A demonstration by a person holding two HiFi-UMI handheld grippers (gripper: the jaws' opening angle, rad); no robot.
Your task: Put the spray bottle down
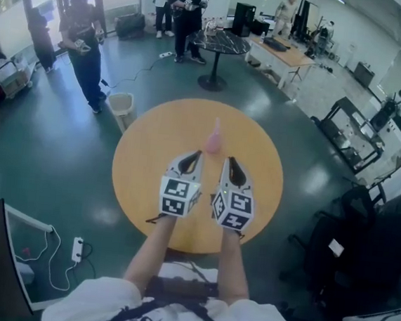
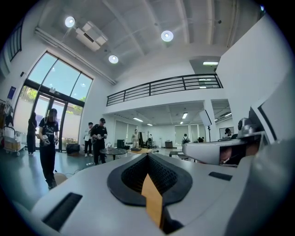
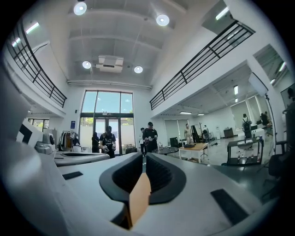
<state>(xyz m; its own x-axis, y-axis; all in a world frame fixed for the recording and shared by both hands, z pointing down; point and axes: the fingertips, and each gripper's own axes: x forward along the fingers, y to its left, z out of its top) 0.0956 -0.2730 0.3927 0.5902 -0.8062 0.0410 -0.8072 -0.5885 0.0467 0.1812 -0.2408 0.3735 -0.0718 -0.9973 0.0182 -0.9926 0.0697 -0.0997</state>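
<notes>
A pink spray bottle (image 1: 215, 137) stands upright on the round wooden table (image 1: 147, 160), past its middle. Both grippers hover side by side over the table, nearer to me than the bottle and apart from it. In the head view the tips of the left gripper (image 1: 197, 154) and the right gripper (image 1: 228, 160) flank the bottle's base. The left gripper (image 2: 147, 155) has its jaws together with nothing between them. The right gripper (image 3: 143, 159) is also shut and empty, pointing level across the room. Neither gripper view shows the bottle.
A small white bin (image 1: 120, 103) stands on the floor at the table's far left. Beyond are a dark round table (image 1: 219, 44), a long desk (image 1: 288, 56) and several standing people (image 1: 85, 48). Black chairs (image 1: 363, 228) crowd the right; a power strip (image 1: 77, 248) lies lower left.
</notes>
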